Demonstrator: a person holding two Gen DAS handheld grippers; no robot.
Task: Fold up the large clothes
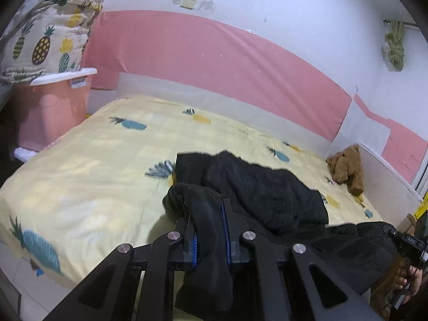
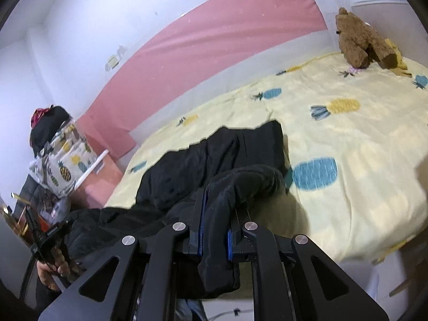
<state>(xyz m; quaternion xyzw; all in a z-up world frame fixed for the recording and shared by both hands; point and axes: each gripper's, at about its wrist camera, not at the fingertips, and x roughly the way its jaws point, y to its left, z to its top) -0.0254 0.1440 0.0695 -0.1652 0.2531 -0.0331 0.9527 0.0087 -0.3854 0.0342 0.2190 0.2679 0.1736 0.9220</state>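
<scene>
A large black garment (image 1: 256,187) lies on the yellow pineapple-print bed (image 1: 88,160), its near part hanging over the front edge. My left gripper (image 1: 207,214) is shut on a bunched fold of the black garment at its left near corner. My right gripper (image 2: 218,208) is shut on another bunched fold of the garment (image 2: 214,155) at its right near corner. Both hold the cloth just above the bed's front edge. The right gripper's body and the hand on it show at the far right of the left wrist view (image 1: 409,243).
A brown teddy bear (image 1: 347,168) sits at the far right corner of the bed (image 2: 361,139), also in the right wrist view (image 2: 358,42). A pink bin (image 1: 50,112) with a pineapple-print bundle (image 1: 45,37) on it stands left of the bed. A pink and white wall (image 1: 214,50) runs behind.
</scene>
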